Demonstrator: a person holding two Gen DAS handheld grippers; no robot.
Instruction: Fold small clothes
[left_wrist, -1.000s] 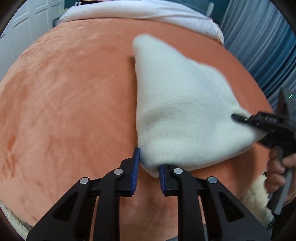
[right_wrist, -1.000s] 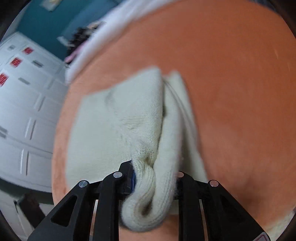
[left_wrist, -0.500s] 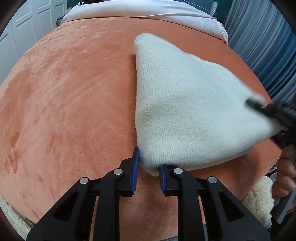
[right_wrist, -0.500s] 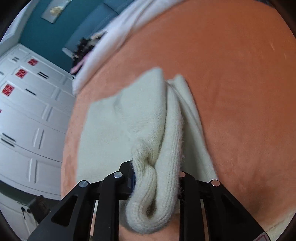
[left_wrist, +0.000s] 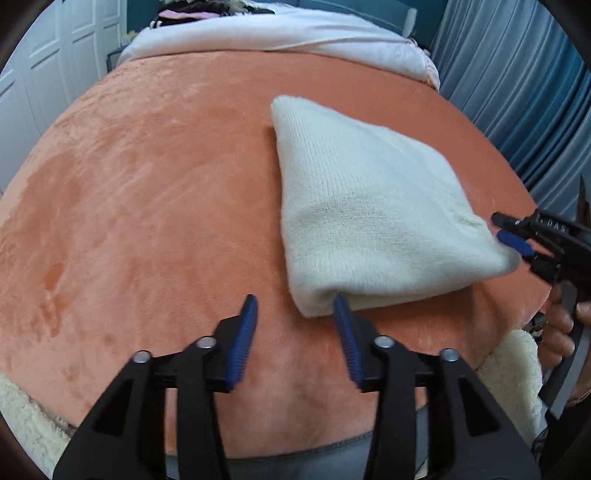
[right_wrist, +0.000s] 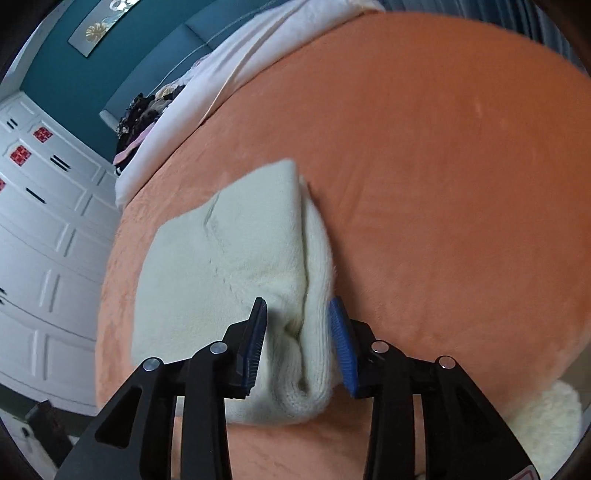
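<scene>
Nearest the left wrist camera, the left gripper (left_wrist: 293, 308) is seen with its jaws opening, the near corner of a folded cream sweater (left_wrist: 369, 214) just touching one blue pad and no longer pinched. At the sweater's other near corner, the right gripper (right_wrist: 299, 310) is likewise opening, thick folds lying loosely between its pads. Beyond, the sweater is spread flat on an orange blanket (left_wrist: 155, 192), with white bedding (left_wrist: 277, 33) farther back.

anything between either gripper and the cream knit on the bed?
Nothing visible. The left gripper is opening, its pads off the folded cream knit garment, whose near corner sits by one pad. The right gripper is opening with the garment's bunched edge between its pads. Only orange blanket around.
</scene>
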